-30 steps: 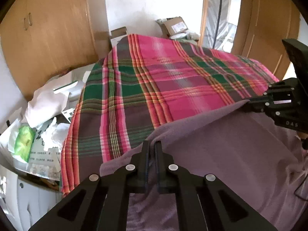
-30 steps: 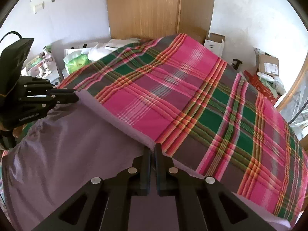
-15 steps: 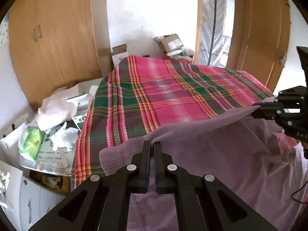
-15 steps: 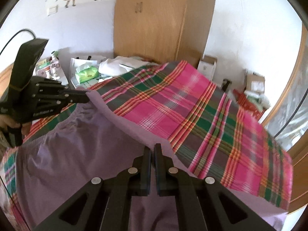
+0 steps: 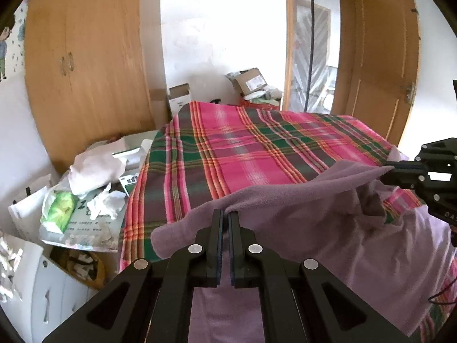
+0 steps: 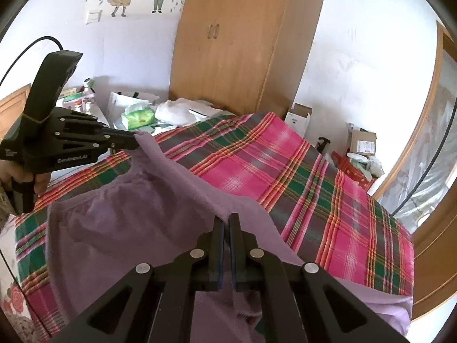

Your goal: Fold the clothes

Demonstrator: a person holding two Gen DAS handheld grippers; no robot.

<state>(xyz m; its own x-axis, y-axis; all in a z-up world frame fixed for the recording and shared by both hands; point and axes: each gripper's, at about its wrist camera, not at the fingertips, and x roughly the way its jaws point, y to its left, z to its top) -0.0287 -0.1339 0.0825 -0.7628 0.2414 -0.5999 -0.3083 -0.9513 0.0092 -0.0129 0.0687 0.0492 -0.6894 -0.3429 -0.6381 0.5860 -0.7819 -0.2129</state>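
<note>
A purple garment (image 5: 308, 211) (image 6: 120, 228) hangs by its upper edge above a bed with a pink and green plaid cover (image 5: 242, 148) (image 6: 314, 188). My left gripper (image 5: 226, 214) is shut on that edge near one end, and the same gripper (image 6: 136, 138) shows at the left of the right wrist view, with a hand on its handle. My right gripper (image 6: 227, 218) is shut on the edge further along; it appears at the right (image 5: 391, 168) in the left wrist view. The cloth sags between them and drapes down onto the bed.
A wooden wardrobe (image 5: 88, 65) (image 6: 240, 43) stands beyond the bed. Bags, papers and a green tissue pack (image 5: 60, 208) (image 6: 137, 117) clutter the bedside. Cardboard boxes (image 5: 248, 81) lie at the far end, and a wooden door (image 5: 380, 65) is open at the right.
Both grippers have risen with the purple garment's edge. The cloth now hangs higher off the bed and more of the walls and wardrobe shows.
</note>
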